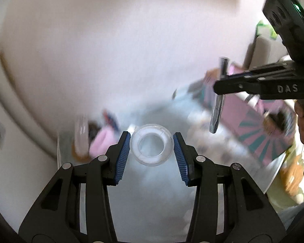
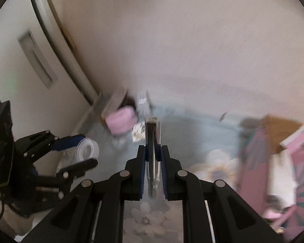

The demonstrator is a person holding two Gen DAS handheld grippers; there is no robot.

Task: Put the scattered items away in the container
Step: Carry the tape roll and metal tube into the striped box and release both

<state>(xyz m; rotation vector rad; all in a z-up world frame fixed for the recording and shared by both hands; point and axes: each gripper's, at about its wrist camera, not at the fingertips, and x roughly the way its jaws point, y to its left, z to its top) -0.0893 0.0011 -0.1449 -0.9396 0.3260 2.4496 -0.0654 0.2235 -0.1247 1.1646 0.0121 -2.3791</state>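
We carry one item in each gripper, and both views are smeared by motion, so we keep to what reads clearly. Our left gripper (image 1: 152, 144) has its blue pads (image 1: 123, 158) set against the two sides of a clear round tape roll (image 1: 151, 144); the jaws are spread only as wide as the roll and pinch it, with the roll's open hole facing the camera. Our right gripper (image 2: 153, 158) has its jaws pressed nearly together on a slim clear stick (image 2: 152, 141), which looks like a pen or tube, though we cannot tell which. Its long axis runs straight out along the fingers, with the far end well past the tips.

We take the pink box (image 2: 121, 122) as our landmark. It lies at the far edge of the floral cloth (image 2: 216, 172), close to the wall, and seems to sit in or against a brownish container (image 2: 116, 99), but the blur keeps us from saying which. From the right wrist view, the stick's free end points just to the right of the pink box. The tape roll hangs to the left of the box and nearer to us. In the left wrist view the pink box (image 1: 102, 141) shows just left of the left jaw, beyond the roll.

We judge the right gripper the nearer in line: the stick already aims almost at the box, so a slight leftward turn should carry it in endwise.
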